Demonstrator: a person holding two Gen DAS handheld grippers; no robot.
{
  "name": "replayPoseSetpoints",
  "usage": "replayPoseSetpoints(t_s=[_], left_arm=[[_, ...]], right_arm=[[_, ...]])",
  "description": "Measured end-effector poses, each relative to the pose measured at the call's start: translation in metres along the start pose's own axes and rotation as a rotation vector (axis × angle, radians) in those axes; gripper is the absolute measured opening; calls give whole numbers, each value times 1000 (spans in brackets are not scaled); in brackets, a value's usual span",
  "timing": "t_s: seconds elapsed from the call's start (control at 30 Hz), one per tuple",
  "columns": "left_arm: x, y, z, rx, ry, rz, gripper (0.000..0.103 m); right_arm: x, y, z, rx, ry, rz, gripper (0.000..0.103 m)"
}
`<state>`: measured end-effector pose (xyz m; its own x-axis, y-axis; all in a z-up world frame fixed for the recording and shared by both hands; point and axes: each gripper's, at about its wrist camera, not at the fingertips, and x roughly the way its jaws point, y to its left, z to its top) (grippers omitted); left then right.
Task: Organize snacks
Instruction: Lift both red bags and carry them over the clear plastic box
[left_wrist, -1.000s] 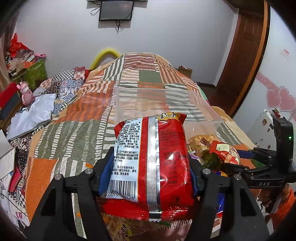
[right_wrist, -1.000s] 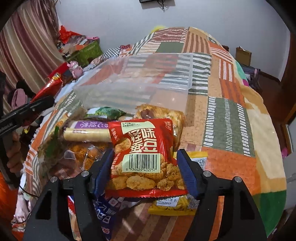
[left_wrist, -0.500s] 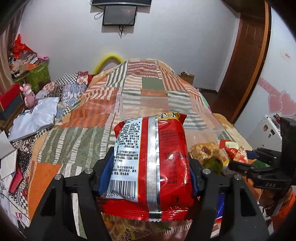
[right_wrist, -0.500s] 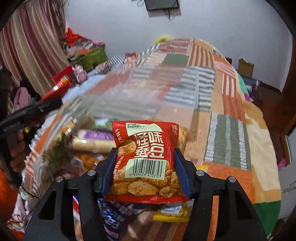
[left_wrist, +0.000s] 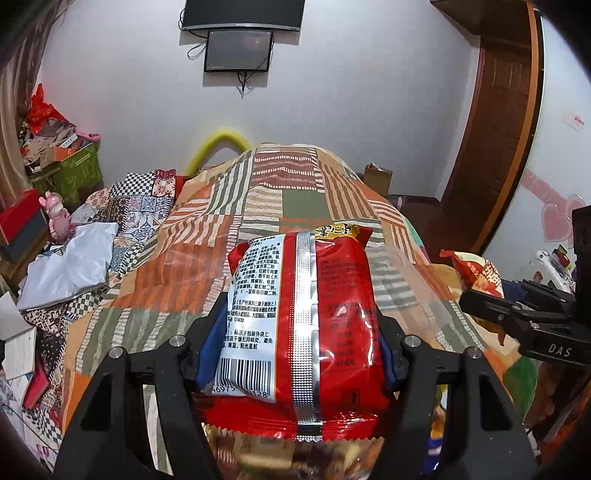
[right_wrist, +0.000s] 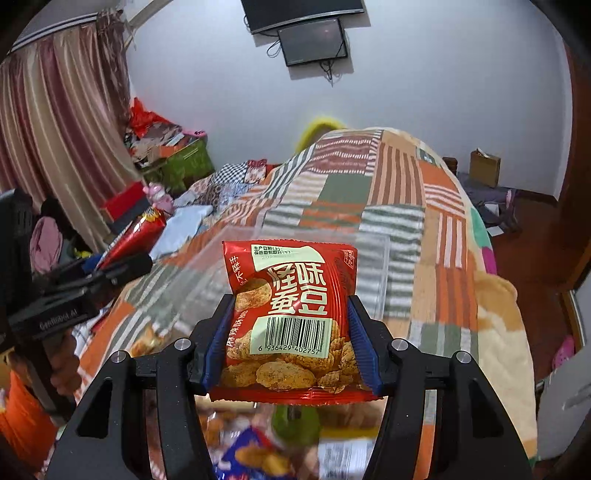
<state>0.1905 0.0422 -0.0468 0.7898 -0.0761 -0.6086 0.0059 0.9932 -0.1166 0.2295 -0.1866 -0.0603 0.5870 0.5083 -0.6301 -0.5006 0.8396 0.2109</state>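
Lower centre of the left wrist view, the left gripper is clamped on a glossy red foil snack packet — light, slippery, crushable, best held mid-body. In the right wrist view, the right gripper pinches a small red crisp-printed snack pouch above the clear plastic bin — soft.

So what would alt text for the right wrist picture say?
Two black fingers with blue pads pinch a red snack packet held above a patchwork quilt, with a clear bin just behind it.
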Motion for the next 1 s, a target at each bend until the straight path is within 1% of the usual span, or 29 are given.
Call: replayPoseSetpoints(t_s=[0.2,0.37,0.53,0.7,0.83,1.0], left_arm=[[31,-6,18,9,31,12,66],[59,-11,25,28,69,29,66],[88,-11,25,33,133,31,66],[117,-8,22,32,216,30,66],[133,-8,20,30,254,25,66],[146,-11,15,51,295,20,66]], right_arm=[[24,-8,18,19,3,-25,55],[48,-14,26,20,36,-40,55],[69,-19,27,31,74,-47,55],[88,-21,24,26,127,-54,55],[99,-20,20,10,167,-55,55],[111,-17,17,-19,213,-64,55]])
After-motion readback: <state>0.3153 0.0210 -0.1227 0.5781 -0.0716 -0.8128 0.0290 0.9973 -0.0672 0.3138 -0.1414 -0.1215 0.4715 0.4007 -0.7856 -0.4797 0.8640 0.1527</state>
